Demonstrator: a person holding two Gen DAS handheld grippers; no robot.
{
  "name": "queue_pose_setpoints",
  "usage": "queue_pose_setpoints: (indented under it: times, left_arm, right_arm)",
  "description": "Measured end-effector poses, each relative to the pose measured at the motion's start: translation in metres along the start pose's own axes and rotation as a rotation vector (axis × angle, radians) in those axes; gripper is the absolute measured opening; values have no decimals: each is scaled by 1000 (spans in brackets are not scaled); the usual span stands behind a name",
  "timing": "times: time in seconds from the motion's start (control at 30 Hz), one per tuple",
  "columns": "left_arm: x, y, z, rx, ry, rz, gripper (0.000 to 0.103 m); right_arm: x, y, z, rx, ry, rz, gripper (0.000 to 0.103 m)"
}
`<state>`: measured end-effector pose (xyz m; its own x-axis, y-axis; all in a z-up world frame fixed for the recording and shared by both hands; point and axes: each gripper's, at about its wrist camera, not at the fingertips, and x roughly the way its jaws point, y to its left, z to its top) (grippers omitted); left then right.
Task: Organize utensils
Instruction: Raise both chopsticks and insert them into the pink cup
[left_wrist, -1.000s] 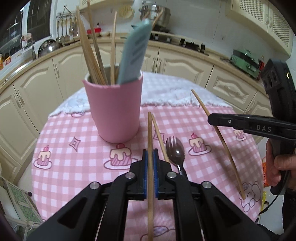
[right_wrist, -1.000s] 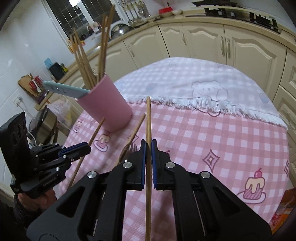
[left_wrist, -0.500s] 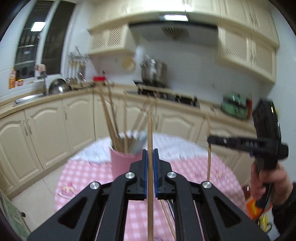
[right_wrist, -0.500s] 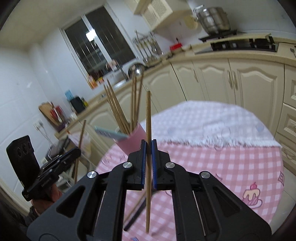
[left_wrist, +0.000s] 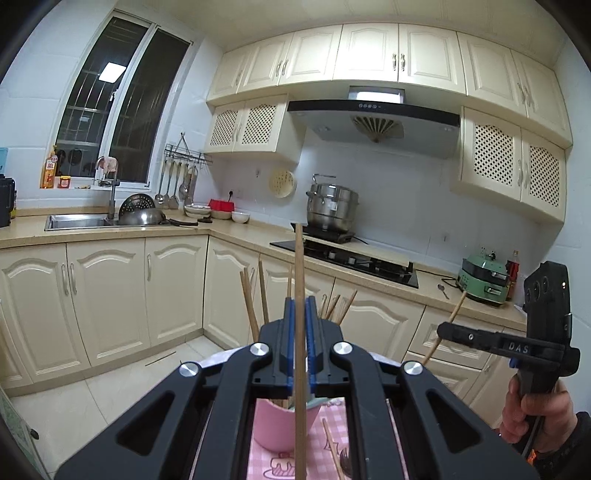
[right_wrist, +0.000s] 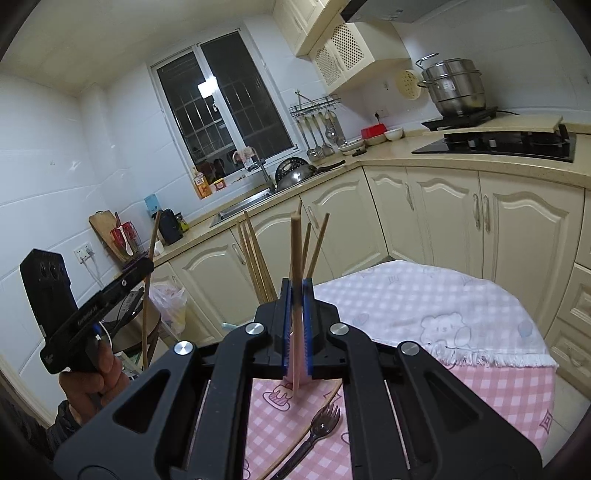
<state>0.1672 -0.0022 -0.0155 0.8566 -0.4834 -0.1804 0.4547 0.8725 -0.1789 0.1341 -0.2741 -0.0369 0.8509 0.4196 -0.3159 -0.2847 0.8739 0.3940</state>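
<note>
My left gripper (left_wrist: 300, 314) is shut on a wooden chopstick (left_wrist: 299, 266) held upright, high above the table. My right gripper (right_wrist: 296, 295) is shut on another wooden chopstick (right_wrist: 295, 243), also upright. The pink cup (left_wrist: 280, 424) holding several chopsticks (left_wrist: 251, 302) sits below and ahead of both grippers, mostly hidden behind the jaws. A loose chopstick (right_wrist: 295, 435) and a dark spork (right_wrist: 317, 428) lie on the pink checked tablecloth (right_wrist: 517, 387). The right gripper (left_wrist: 443, 328) shows in the left wrist view, the left gripper (right_wrist: 146, 264) in the right wrist view.
Cream kitchen cabinets (left_wrist: 110, 295) and the counter with a sink (left_wrist: 77, 221) and a hob (left_wrist: 351, 254) with a steel pot (left_wrist: 332, 206) run behind the round table. A white bear cloth (right_wrist: 424, 295) covers the table's far part.
Both grippers have lifted their chopsticks off the table and tilted them upright. The views have swung up from the tablecloth to the kitchen wall; the cup now sits low behind the jaws.
</note>
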Motion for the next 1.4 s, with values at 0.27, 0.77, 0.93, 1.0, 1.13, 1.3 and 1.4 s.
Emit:
queue_pose_setpoints:
  times: [0.27, 0.77, 0.93, 1.0, 1.13, 1.3, 1.4]
  left_arm:
    - [4, -1, 13, -8, -59, -18, 5]
    - [59, 7, 60, -68, -224, -65, 5]
    - [92, 12, 50, -84, -197, -64, 5]
    - [101, 15, 44, -90, -193, -60, 5]
    - [119, 22, 33, -105, -175, -57, 5]
    - [131, 30, 22, -128, -171, -60, 5]
    - [136, 32, 16, -129, -170, -63, 5]
  right_arm:
    - [-7, 6, 7, -24, -12, 5, 6]
    - [-3, 40, 90, -153, -148, 60, 6]
    - [24, 40, 92, -171, -110, 71, 6]
    - [33, 38, 90, -171, -91, 75, 6]
    - [46, 36, 87, -169, -67, 73, 6]
    - [57, 34, 82, -172, -36, 59, 6]
    - [63, 33, 80, -172, -23, 53, 6]
